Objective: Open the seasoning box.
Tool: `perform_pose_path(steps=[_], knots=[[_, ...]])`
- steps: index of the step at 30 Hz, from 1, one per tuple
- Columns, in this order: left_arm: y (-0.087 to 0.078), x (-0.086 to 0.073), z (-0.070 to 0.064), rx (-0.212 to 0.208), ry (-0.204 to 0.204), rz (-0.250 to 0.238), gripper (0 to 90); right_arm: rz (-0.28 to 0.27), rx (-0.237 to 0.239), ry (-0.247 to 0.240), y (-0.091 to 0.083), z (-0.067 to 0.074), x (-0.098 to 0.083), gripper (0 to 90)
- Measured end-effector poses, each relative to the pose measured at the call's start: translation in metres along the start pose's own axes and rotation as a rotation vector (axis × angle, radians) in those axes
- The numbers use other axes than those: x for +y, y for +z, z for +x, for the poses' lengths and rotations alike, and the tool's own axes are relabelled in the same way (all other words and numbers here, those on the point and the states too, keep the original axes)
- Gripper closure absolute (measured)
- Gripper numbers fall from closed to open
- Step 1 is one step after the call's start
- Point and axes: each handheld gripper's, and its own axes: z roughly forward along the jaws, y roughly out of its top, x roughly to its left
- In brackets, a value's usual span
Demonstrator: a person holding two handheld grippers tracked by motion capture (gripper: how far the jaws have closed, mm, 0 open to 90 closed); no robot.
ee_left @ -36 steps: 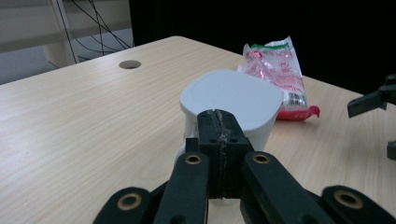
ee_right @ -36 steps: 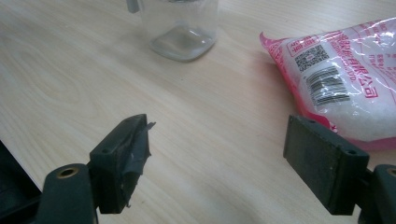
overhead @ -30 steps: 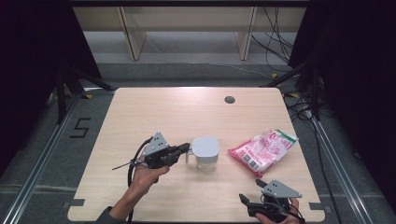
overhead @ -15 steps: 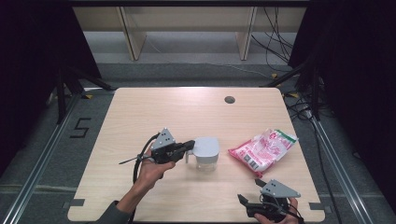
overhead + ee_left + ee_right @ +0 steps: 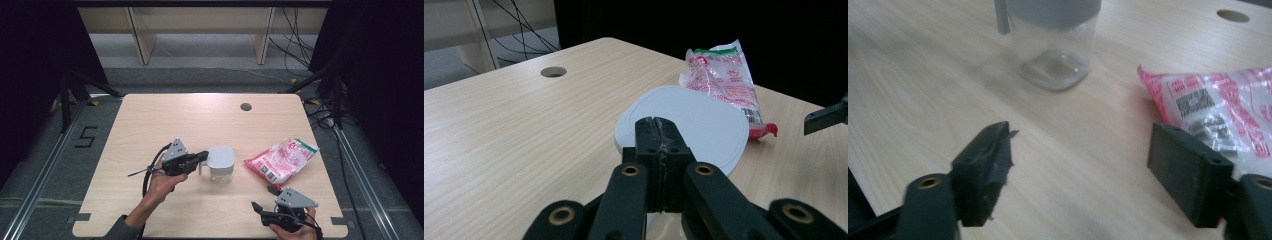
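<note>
The left gripper (image 5: 202, 157) was clamped tight, jaws pressed together on the handle or lid tab at the left side of the clear container (image 5: 220, 171), which stood upright near the middle of the tabletop (image 5: 150, 120), a little toward the near edge. In the left gripper view the closed jaws reached just over the rim of the container's pale grey lid (image 5: 694, 125), which sat flat on top; exactly what was pinched between the pads could not be made out. The pink snack bag (image 5: 282, 160) lay flat to the right of the container, apart from it, toward the right edge of the tabletop.

The right gripper (image 5: 264, 199) hovered low over the near right corner, holding nothing; its jaws had just been closing a little yet stood wide apart, with only bare wood between them in the right gripper view and the bag's near end (image 5: 1218, 107) just beyond the right jaw.

By the look of it, the step in hand was steadying the container with the left gripper while the right one lined up on the bag. The next move would call for the right gripper to travel forward to the bag's near edge, drop low enough for one jaw to slide under the thin film, and close firmly, since the slack plastic could slip or bunch.
</note>
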Motion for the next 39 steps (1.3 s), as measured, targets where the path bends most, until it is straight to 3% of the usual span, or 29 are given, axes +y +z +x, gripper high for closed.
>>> perform_pose_path(steps=[3, 5, 9, 14, 17, 19, 23, 26, 27, 28, 32, 33, 35, 36, 39], knots=[[0.0, -0.001, -0.001, 0.001, -0.018, -0.009, 89.0, -0.031, 0.039, -0.012, 0.005, -0.003, 0.007, 40.2], [0.0, -0.001, 0.0, -0.001, -0.021, -0.011, 89.0, -0.043, 0.027, -0.029, 0.009, -0.004, 0.012, 44.6], [0.0, -0.002, 0.0, -0.004, -0.017, -0.013, 88.9, -0.037, 0.062, -0.033, 0.019, -0.007, 0.02, 55.9], [0.0, -0.002, 0.0, -0.002, -0.018, -0.016, 89.0, -0.079, 0.061, -0.035, 0.027, -0.01, 0.033, 65.7], [-0.001, -0.002, 0.0, -0.003, -0.028, -0.017, 88.9, -0.09, 0.053, -0.085, 0.034, -0.012, 0.043, 75.1], [-0.002, -0.002, 0.001, 0.001, -0.026, -0.011, 88.9, -0.09, 0.095, -0.077, 0.037, -0.012, 0.048, 80.7], [-0.002, -0.003, 0.001, -0.002, -0.025, -0.014, 88.8, -0.102, 0.08, -0.075, 0.043, -0.016, 0.054, 89.2], [-0.002, -0.003, 0.001, 0.0, -0.025, -0.012, 88.9, -0.114, 0.093, -0.081, 0.05, -0.019, 0.061, 90.0], [-0.002, -0.003, 0.001, 0.0, -0.026, -0.012, 88.9, -0.101, 0.105, -0.06, 0.052, -0.018, 0.062, 90.0], [-0.002, -0.003, 0.001, 0.001, -0.027, -0.013, 88.9, -0.096, 0.086, -0.075, 0.052, -0.019, 0.064, 90.0], [-0.002, -0.003, 0.001, 0.002, -0.028, -0.014, 88.9, -0.082, 0.096, -0.077, 0.058, -0.017, 0.07, 90.0], [-0.002, -0.003, 0.001, 0.003, -0.03, -0.015, 88.9, -0.092, 0.094, -0.099, 0.059, -0.018, 0.071, 90.0], [-0.003, -0.003, 0.001, 0.003, -0.03, -0.015, 88.9, -0.085, 0.097, -0.085, 0.061, -0.015, 0.073, 90.0], [-0.003, -0.003, 0.001, 0.003, -0.029, -0.014, 88.9, -0.086, 0.126, -0.087, 0.062, -0.016, 0.074, 90.0], [-0.003, -0.003, 0.001, 0.004, -0.028, -0.014, 88.9, -0.062, 0.106, -0.091, 0.064, -0.013, 0.076, 90.0]])
